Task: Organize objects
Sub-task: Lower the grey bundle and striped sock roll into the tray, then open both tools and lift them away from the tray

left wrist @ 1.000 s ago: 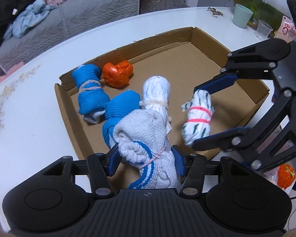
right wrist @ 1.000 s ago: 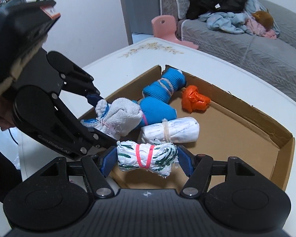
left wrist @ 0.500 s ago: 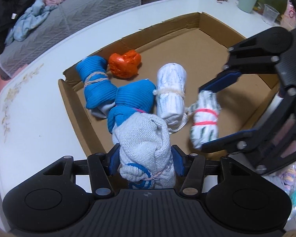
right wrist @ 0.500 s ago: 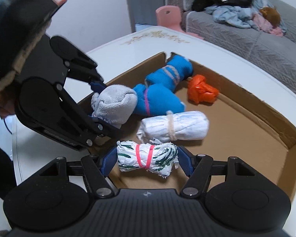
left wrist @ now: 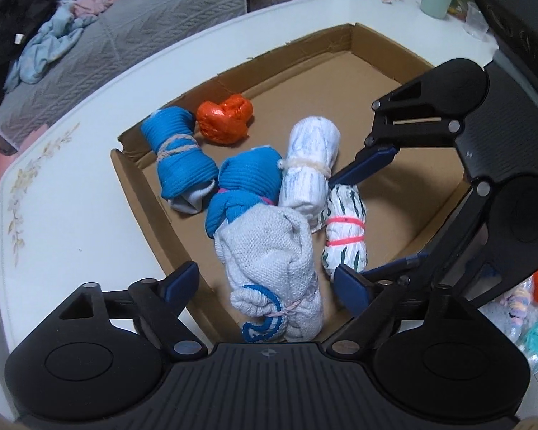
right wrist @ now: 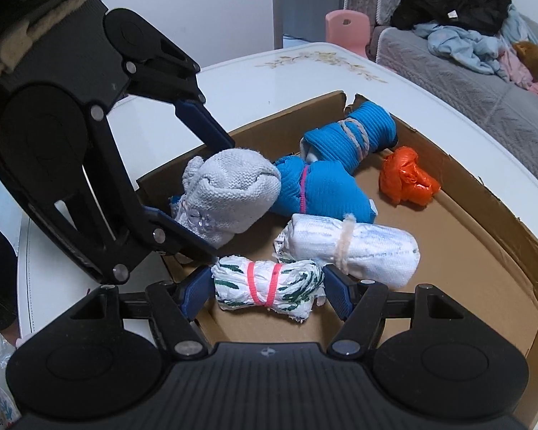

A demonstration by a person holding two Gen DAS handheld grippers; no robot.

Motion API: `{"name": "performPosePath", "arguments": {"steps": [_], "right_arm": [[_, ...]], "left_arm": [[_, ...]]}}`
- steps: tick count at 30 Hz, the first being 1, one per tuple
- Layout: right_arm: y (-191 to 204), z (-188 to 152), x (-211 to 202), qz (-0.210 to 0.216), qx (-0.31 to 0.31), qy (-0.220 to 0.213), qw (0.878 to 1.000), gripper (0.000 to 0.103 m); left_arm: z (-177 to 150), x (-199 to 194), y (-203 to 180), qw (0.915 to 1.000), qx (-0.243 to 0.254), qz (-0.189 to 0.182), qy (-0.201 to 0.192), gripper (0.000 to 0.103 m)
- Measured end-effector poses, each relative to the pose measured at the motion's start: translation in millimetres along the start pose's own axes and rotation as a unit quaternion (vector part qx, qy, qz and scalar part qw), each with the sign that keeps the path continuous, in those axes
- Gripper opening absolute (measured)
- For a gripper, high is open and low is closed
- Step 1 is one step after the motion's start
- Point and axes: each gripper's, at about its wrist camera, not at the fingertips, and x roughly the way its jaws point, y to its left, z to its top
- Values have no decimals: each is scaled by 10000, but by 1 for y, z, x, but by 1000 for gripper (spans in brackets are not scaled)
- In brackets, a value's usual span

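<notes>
A shallow cardboard box [left wrist: 373, 57] [right wrist: 484, 193] lies on the white table. A grey-white sock bundle [left wrist: 269, 251] [right wrist: 233, 193] with a blue cuff lies in its near corner. It sits between the fingers of my left gripper [left wrist: 267, 283] [right wrist: 222, 200], whose jaws are opening with both pads clear of it. My right gripper [right wrist: 267, 290] [left wrist: 348, 227] holds a white, green-striped bundle [right wrist: 265, 283] [left wrist: 344, 229] with a pink band, low over the box floor. Its pads are still on the bundle's ends as the jaws start opening.
In the box lie two blue bundles [left wrist: 175, 157] [left wrist: 247, 186], an orange plastic ball [left wrist: 226, 122] [right wrist: 405, 179] and a white roll [left wrist: 308, 168] [right wrist: 355, 247] tied with string. A green cup [left wrist: 435, 0] stands at the table's far edge, and a sofa [left wrist: 125, 36] piled with clothes lies beyond.
The left gripper's jaws have spread wide off the grey-white bundle, which now rests in the box. The right gripper has brought the striped bundle lower, beside the white roll.
</notes>
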Motion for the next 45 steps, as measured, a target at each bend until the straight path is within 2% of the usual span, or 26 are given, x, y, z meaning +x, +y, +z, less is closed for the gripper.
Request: {"name": "performPosePath", "arguments": {"steps": [9,39,41,45], "right_arm": [[-4,1,-1,-94,64,80,9999,76],[-9,1,-13,-137,0,26,9999,84],[-9,1,-17,-98,-5,28,9999,89],[-10,-3,-43,-113,135,-115,9998,91]], "left_arm": [[-1,1,0,9999,3,123,6,94],[-1,-5,-2,9999,-73,85,24,100],[0,-12,0,9998,-166,77,-12,100],[-2,-38,7,9980,-606,88,-173,102]]}}
